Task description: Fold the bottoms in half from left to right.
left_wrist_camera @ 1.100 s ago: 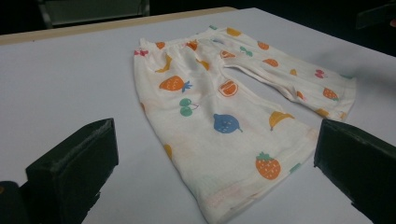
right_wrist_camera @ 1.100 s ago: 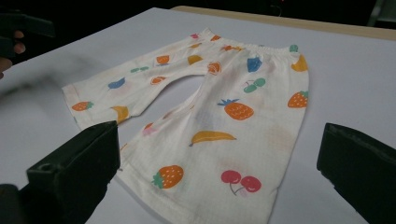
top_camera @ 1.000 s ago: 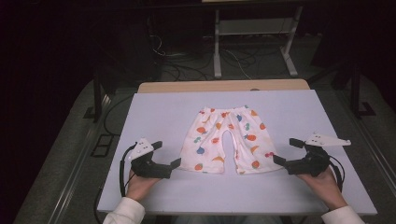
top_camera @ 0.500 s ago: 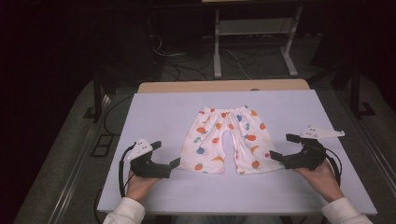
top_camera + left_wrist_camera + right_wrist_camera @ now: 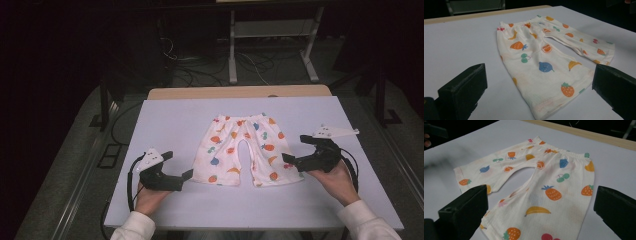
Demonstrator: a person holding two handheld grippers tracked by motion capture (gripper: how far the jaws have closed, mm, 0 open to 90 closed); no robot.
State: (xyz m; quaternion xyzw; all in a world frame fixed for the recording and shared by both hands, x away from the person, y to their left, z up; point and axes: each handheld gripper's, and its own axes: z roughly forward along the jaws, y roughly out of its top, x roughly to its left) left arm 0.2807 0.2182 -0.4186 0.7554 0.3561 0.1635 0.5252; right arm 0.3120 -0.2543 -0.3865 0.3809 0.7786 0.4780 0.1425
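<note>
one pair of fruit-print shorts (image 5: 243,149), two legs, flat on table. one white table (image 5: 175,120). two handheld grippers: left gripper (image 5: 186,175), right gripper (image 5: 286,159), each with two black jaws spread wide. two hands: left hand (image 5: 149,196), right hand (image 5: 337,179).

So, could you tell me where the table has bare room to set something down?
The table is bare left of the shorts, right of them past the waistband, and along the near edge between the forearms. It is crowded at the two leg hems, where the left gripper and right gripper sit with jaws open.
</note>
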